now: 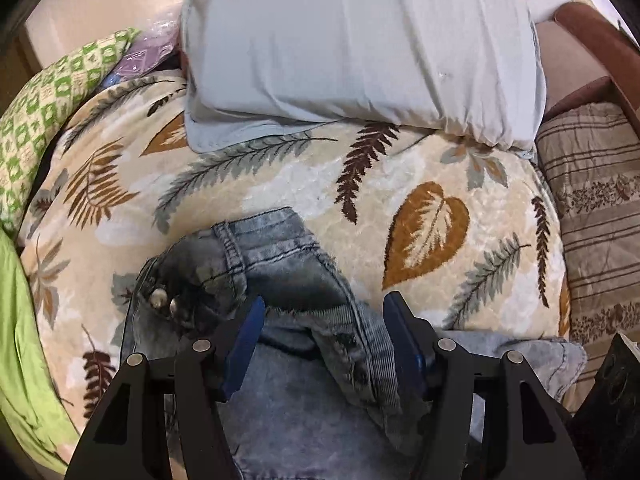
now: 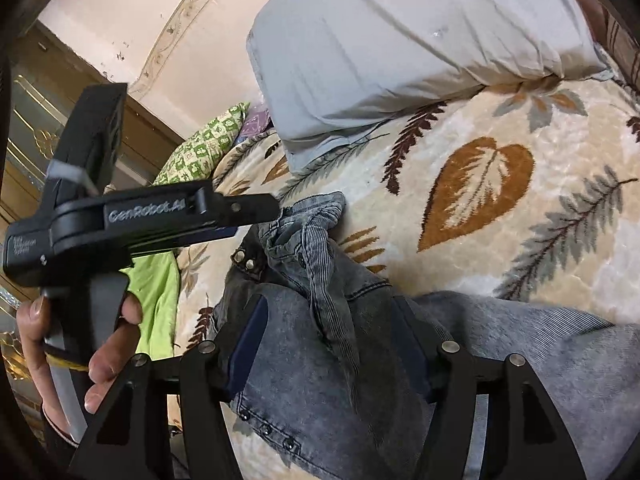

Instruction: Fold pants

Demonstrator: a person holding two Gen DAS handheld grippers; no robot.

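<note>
Two sets of open fingers, my left (image 1: 323, 312) and right (image 2: 332, 316), straddle crumpled jeans (image 1: 280, 264) on the bed (image 1: 440, 168); I should flatten the waistband before folding.

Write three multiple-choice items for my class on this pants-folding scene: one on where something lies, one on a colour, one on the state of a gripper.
1. Where do the jeans lie?
A. on the leaf-print blanket
B. on top of the pillow
C. on the floor

2. What colour is the pillow?
A. red
B. pale grey-blue
C. black

3. How does the left gripper stand?
A. shut on the pillow
B. out of view
C. open over the jeans

Answers:
1 A, blanket pattern shows all around the denim.
2 B, its case is plain pale grey-blue.
3 C, its blue pads stand wide apart with denim between them.
</note>
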